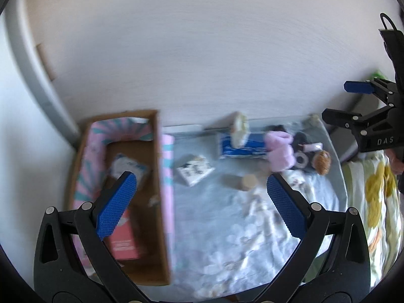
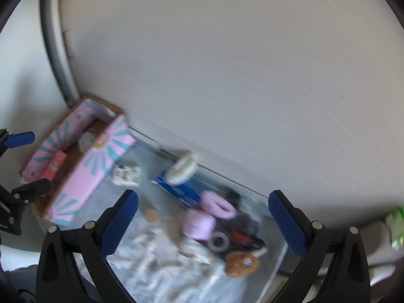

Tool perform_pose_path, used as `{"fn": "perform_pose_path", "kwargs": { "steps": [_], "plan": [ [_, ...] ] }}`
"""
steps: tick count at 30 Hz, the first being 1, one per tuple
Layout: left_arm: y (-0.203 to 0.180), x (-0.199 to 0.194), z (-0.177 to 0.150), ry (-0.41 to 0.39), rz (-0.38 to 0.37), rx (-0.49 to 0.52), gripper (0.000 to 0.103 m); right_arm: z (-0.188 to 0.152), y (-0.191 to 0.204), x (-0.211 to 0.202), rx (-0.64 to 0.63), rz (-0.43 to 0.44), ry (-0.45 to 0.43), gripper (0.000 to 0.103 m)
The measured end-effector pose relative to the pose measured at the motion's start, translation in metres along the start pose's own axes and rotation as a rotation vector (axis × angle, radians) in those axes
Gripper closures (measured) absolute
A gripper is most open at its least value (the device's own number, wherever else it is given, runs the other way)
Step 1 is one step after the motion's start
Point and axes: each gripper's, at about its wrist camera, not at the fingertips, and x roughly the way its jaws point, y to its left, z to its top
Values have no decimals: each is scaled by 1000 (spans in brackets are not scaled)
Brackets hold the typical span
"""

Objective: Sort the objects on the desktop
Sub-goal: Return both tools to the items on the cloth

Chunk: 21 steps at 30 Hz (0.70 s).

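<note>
A pink and teal cardboard box (image 1: 166, 176) (image 2: 101, 161) lies open at the left, with a red packet (image 1: 123, 242) (image 2: 54, 166) and a white pouch (image 1: 128, 168) inside. On the floral cloth (image 1: 227, 227) lie a white card pack (image 1: 194, 170) (image 2: 126, 175), a blue box (image 1: 242, 146) (image 2: 181, 189), a pink fluffy item (image 1: 280, 151) (image 2: 209, 214), a tape roll (image 1: 301, 159) (image 2: 219, 242), a cork-topped jar (image 1: 240, 181) (image 2: 151, 216) and a brown ball (image 1: 322, 161) (image 2: 241, 262). My left gripper (image 1: 202, 202) (image 2: 20, 161) hovers open above the box edge and cloth. My right gripper (image 2: 202, 222) (image 1: 346, 101) hangs open over the clutter.
A pale wall (image 1: 202, 50) rises directly behind the table. A grey frame (image 1: 30, 75) runs up the left corner. A yellow-flowered cloth (image 1: 373, 202) lies at the right. Something green (image 2: 396, 222) sits at the far right. Both views are motion-blurred.
</note>
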Motion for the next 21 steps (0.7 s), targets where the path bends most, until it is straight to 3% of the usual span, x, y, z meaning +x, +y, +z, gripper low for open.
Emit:
{"fn": "perform_pose_path", "kwargs": {
  "steps": [7,12,21],
  "plan": [
    [-45,27,-11,-12,-44,39,0,-71,-58,-2,158,-15,-2,0],
    [-71,57,-30,-25,-38,99,1,-120,-66,15,202,-27,17,0],
    [-95,139,-71,-27,23,95,21,-178,-64,68,338,-46,-40,3]
  ]
}}
